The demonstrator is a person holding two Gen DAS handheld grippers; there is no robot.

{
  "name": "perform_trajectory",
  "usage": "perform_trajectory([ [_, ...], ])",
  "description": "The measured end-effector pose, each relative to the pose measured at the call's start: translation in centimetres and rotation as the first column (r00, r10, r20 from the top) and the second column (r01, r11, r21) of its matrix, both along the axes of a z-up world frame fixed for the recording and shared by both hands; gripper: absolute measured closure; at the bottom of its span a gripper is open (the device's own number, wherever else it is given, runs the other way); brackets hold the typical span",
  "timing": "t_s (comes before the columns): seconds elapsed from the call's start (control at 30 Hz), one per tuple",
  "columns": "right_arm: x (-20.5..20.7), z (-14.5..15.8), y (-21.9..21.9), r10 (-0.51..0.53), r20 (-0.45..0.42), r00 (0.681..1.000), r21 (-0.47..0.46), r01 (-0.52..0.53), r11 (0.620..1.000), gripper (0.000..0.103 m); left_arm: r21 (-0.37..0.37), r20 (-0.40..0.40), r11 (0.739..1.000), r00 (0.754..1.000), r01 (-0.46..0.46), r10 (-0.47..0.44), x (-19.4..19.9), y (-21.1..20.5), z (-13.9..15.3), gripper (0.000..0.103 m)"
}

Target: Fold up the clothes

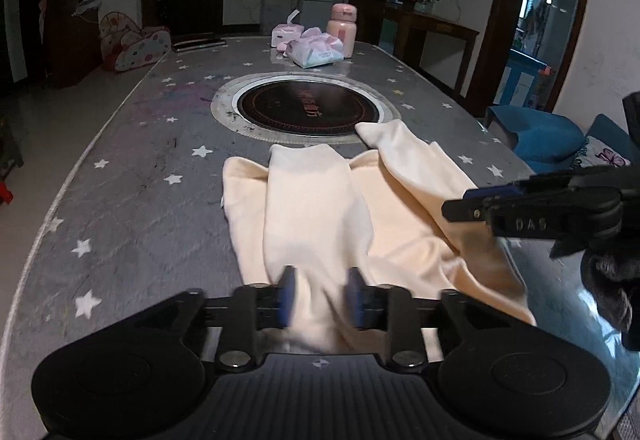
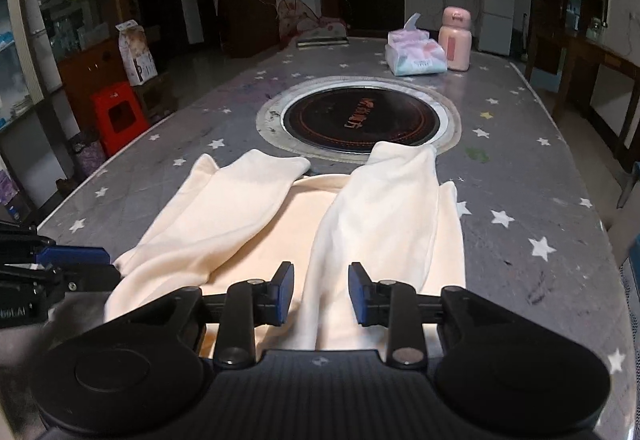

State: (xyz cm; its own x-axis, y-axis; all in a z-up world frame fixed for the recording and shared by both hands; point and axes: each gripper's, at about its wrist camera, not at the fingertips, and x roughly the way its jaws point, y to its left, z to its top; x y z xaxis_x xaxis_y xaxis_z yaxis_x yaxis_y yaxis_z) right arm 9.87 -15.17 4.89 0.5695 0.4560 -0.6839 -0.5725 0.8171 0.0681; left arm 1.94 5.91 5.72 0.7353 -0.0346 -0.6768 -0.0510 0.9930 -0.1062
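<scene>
Lying flat on the near part of the grey star-printed desk (image 2: pixel 520 175), the cream soft-fabric garment (image 2: pixel 304 215) has both long sleeves turned in over its body, the cuffs pointing toward the round black induction plate (image 2: pixel 360 121) set in a pale ring at the desk's middle; the right cuff lies on that ring. The left gripper (image 1: pixel 321 294) hovers low over the near end of the left sleeve (image 1: pixel 312 207), its blue-padded fingers (image 1: pixel 288 294) spread apart with cloth showing between them, though motion blur hides whether they touch it. The right gripper (image 2: pixel 320 290) stands likewise over the right sleeve (image 2: pixel 384 207), fingers (image 2: pixel 285 290) parted, fabric running between them without being pinched. Well beyond the plate sit a pastel soft tissue pack (image 2: pixel 416 57) and, just beside it, a pink lidded bottle (image 2: pixel 455 39). A red plastic stool (image 2: pixel 118 115) stands on the floor left of the desk.
</scene>
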Motion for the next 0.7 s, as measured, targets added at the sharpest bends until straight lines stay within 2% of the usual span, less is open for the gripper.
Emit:
perform_trajectory([
  [0.13,1.9,-1.4,0.9,-0.008,-0.031,1.0,-0.028,0.007,1.0,0.074,0.007,-0.016,1.0,1.0,-0.013,0.013,3.1,0.1,-0.5,0.048],
  [0.2,2.6,-2.1,1.2,-0.015,-0.046,0.999,-0.04,0.013,0.999,0.075,0.009,-0.023,1.0,1.0,-0.016,0.017,4.3,-0.1,-0.6,0.047],
  [0.3,3.2,-2.8,1.1,-0.033,-0.048,0.998,-0.049,0.03,0.998,0.091,0.031,-0.012,0.999,1.0,0.024,-0.024,5.4,-1.1,-0.7,0.049],
  [0.37,3.1,-2.6,0.7,-0.04,-0.039,0.998,-0.036,0.039,0.999,0.095,0.055,-0.007,0.996,0.998,0.064,-0.063,5.8,-2.0,-0.9,0.05],
  [0.4,2.9,-2.3,0.4,-0.048,-0.028,0.998,-0.028,0.047,0.999,0.097,0.061,-0.02,0.995,0.997,0.08,-0.079,6.1,-2.3,-1.3,0.054],
  [0.47,2.4,-1.3,-0.6,-0.069,0.0,0.998,-0.009,0.069,0.998,0.099,0.071,-0.046,0.991,0.993,0.111,-0.108,6.7,-2.8,-2.0,0.075],
  [0.57,1.2,0.3,-2.5,-0.104,0.046,0.994,0.025,0.102,0.994,0.1,0.07,-0.055,0.991,0.992,0.115,-0.111,6.6,-2.7,-2.4,0.094],
  [0.7,-1.1,2.4,-5.7,-0.161,0.103,0.982,0.047,0.157,0.987,0.1,0.075,-0.017,0.994,0.997,0.081,-0.079,5.2,-2.0,-1.5,0.099],
])
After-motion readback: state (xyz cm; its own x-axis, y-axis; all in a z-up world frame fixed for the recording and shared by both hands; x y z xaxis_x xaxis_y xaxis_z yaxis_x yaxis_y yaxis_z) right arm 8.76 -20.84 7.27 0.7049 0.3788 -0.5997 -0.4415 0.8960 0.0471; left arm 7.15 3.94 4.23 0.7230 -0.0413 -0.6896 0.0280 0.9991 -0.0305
